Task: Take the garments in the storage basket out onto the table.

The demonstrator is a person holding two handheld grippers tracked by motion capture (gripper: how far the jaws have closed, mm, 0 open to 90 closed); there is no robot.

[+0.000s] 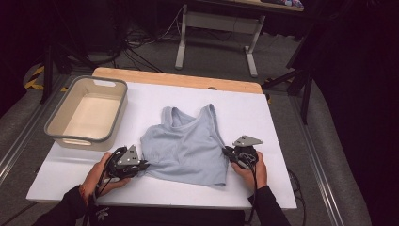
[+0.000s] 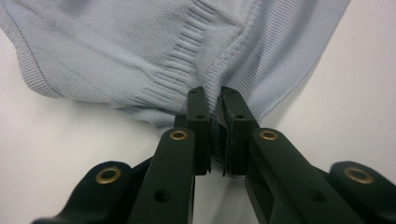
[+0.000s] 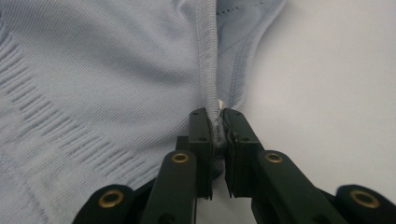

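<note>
The left tongs [image 2: 214,114] pinch a bunched fold of the pale blue top [image 2: 140,51] at its left edge, jaws nearly together on the cloth. The right tongs [image 3: 215,122] are clamped the same way on the seam of the opposite edge. The top lies flat on the white desk [image 1: 263,113] between the two tongs, straps pointing away from them. Beyond the left tongs sits a grey bin [image 1: 113,117].

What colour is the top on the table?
Pale grey-blue top, plain ribbed knit; clearest in the left gripper view.
</note>
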